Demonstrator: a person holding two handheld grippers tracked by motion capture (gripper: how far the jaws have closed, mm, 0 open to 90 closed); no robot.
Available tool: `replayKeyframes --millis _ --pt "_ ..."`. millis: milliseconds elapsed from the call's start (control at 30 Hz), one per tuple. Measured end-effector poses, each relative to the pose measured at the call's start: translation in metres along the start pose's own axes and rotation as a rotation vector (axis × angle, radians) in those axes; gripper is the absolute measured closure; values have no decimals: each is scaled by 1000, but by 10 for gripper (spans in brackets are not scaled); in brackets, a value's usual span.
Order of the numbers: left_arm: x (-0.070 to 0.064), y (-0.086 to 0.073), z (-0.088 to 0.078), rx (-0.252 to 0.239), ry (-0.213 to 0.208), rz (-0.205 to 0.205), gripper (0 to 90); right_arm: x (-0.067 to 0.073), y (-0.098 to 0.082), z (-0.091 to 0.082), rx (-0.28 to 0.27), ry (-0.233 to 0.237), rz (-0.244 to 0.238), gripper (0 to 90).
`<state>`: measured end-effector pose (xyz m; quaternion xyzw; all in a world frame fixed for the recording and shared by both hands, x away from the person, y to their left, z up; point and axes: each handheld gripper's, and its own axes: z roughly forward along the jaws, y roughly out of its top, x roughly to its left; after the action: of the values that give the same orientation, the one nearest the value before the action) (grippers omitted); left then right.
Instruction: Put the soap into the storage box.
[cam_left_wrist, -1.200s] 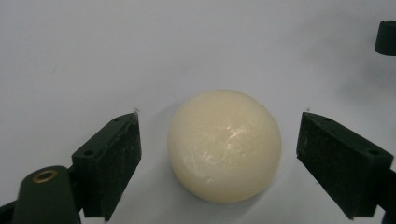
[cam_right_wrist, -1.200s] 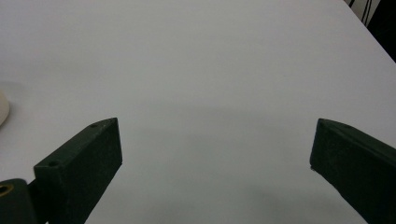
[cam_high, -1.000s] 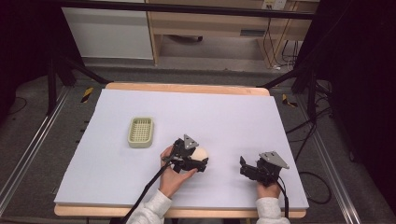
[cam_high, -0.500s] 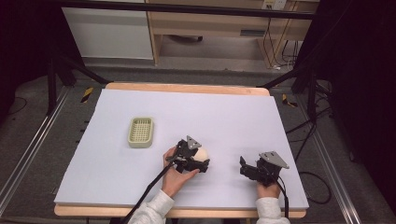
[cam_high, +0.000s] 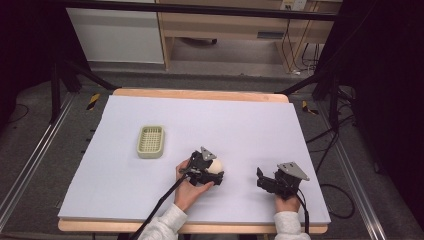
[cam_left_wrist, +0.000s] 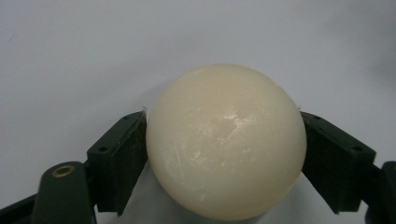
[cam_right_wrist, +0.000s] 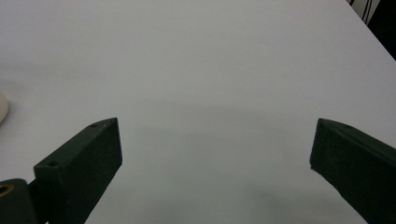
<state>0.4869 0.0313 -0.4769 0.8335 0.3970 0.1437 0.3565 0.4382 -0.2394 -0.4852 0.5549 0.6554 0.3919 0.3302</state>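
Gripping the ball (cam_left_wrist: 226, 142) is the step in hand, and the left gripper (cam_left_wrist: 226, 144) has its two jaws pressed against opposite sides of it at about its widest line. The ball sits near the front middle of the table (cam_high: 250, 120), in front of the person, and whether it rests on the surface or is just clear of it cannot be told.

Procedure, as judged from the pictures:
- Keep the jaws on the widest line; a smooth round ball will probably squirt out if the contact drifts above or below it.
- Apply steady, moderate pressure and lift straight up before travelling sideways.
- If the green basket (cam_high: 150, 141), well apart to the left and farther back, is the destination, lower the ball inside its rim before releasing.
- Leave the right gripper (cam_right_wrist: 215, 154) parked; its jaws stand wide apart with nothing between them.

View comparison: the left gripper view shows the jaw contact and the ball's glossy cream surface. The high view gives the layout: left gripper (cam_high: 214, 175), ball (cam_high: 216, 165), basket, and right gripper (cam_high: 261, 179) near the front right. The right gripper view shows bare table and a sliver of the ball (cam_right_wrist: 2, 112) at its left edge.
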Motion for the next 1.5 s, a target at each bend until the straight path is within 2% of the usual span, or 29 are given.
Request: replayKeyframes --millis 100,733,1500 --pt "0 -1 1 -4 -11 -10 226 0 0 0 1 0 1 27" --pt "-2 -1 2 -13 7 -32 236 0 0 0 0 0 1 27" --pt "0 -1 -8 -9 -7 -24 237 0 0 0 -2 1 2 27"
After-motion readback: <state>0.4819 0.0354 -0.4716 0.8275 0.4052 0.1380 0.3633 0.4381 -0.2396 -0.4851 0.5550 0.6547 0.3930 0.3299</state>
